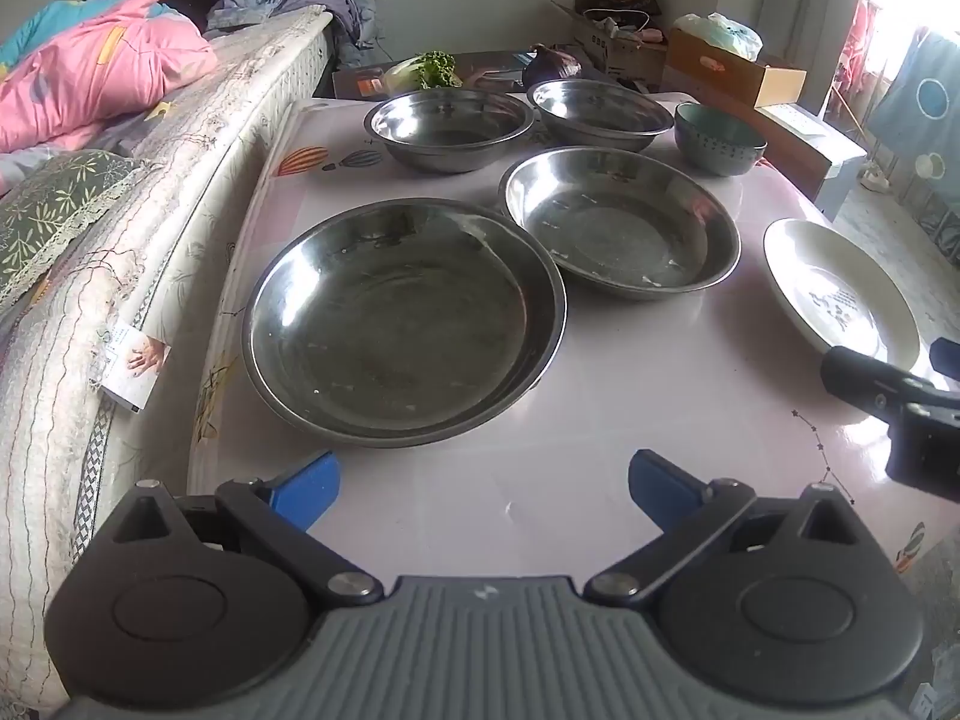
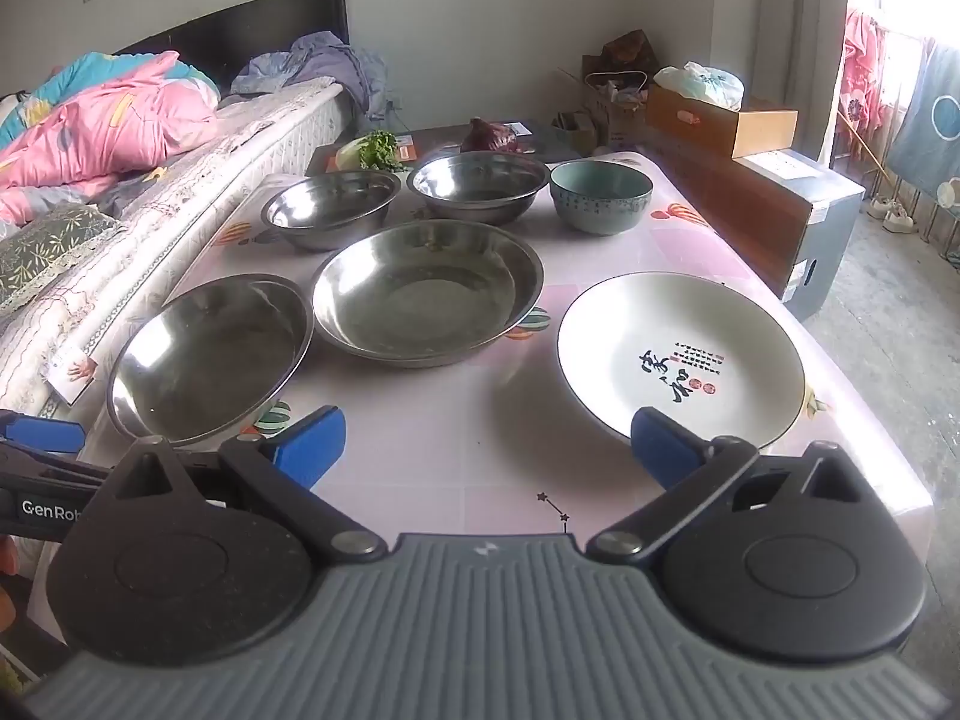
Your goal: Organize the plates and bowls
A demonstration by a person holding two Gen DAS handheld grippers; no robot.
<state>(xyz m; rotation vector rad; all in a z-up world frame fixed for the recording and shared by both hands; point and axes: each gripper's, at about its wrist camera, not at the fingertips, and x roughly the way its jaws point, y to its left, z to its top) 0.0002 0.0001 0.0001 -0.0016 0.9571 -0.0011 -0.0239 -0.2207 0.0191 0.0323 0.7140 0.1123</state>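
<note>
Both tools, left (image 1: 483, 489) and right (image 2: 487, 450), gape wide and empty before the white plate (image 2: 678, 354); steel bowls (image 2: 420, 294) lie left of it on the table (image 2: 480, 456).

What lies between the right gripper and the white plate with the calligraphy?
Nothing. In the right wrist view the open right gripper sits just short of the white plate, with only bare tablecloth between.

Window daylight from the right, blown-out glare there, fisheye-bent edges, sharp centre.

A: What is the right gripper (image 2: 486, 450) doing?
B: It is hovering wide open, empty, over the worktop (image 2: 456, 450).
A: And beyond it?
B: A white plate (image 2: 678, 360) is lying beside four steel bowls (image 2: 420, 294).
</note>
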